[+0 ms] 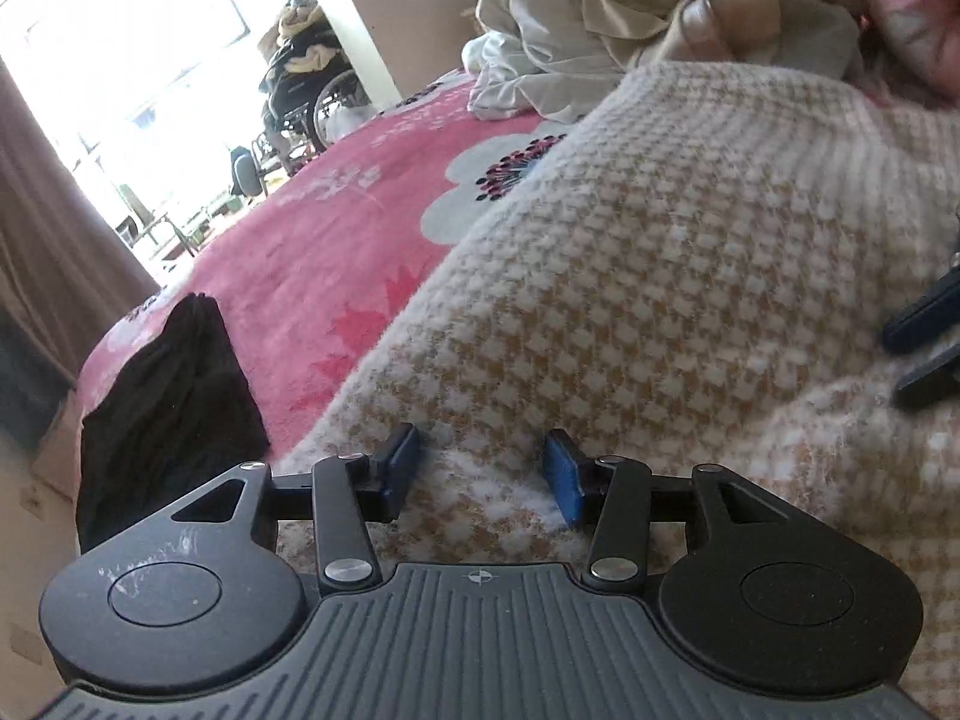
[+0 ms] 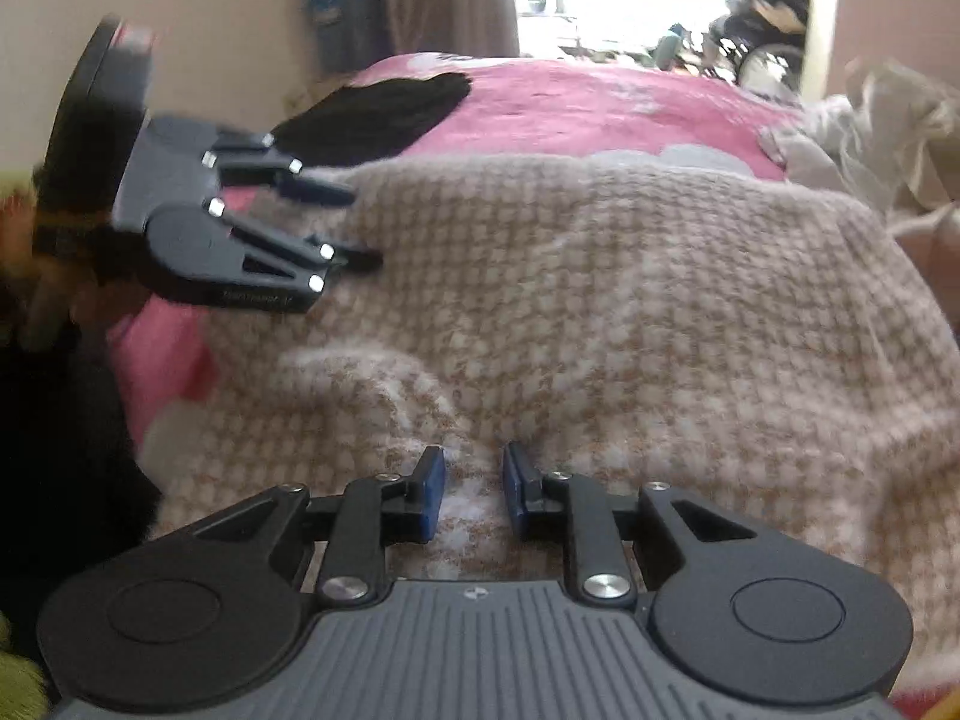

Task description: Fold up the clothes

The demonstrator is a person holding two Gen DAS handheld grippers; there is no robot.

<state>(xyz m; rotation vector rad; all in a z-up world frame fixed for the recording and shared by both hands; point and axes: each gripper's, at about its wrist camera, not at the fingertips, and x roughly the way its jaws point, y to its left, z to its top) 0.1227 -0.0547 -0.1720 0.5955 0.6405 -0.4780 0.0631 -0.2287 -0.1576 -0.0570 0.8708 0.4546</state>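
Sweater (image 1: 690,276) lies flat on the bed (image 1: 336,228). Left claw (image 1: 489,474) spread, nothing pinched; right claw (image 2: 474,495) narrow, fabric between pads (grip unclear). Pinch both hem corners evenly before folding.

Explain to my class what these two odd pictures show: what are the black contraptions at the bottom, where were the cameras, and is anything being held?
No robot here: a person holds a two-finger gripper in each hand, with a wide-angle camera on each one looking forward along its fingers. One picture comes from the left gripper, the other from the right gripper. Each also shows in the other's picture. Below both lies a beige checked knit garment, spread on a pink flowered blanket. A folded black garment lies at the blanket's edge, and pale crumpled clothes are heaped further back. The left gripper's fingers stand apart, holding nothing. The right one's stand closer, with knit between them; whether they pinch it I cannot tell.
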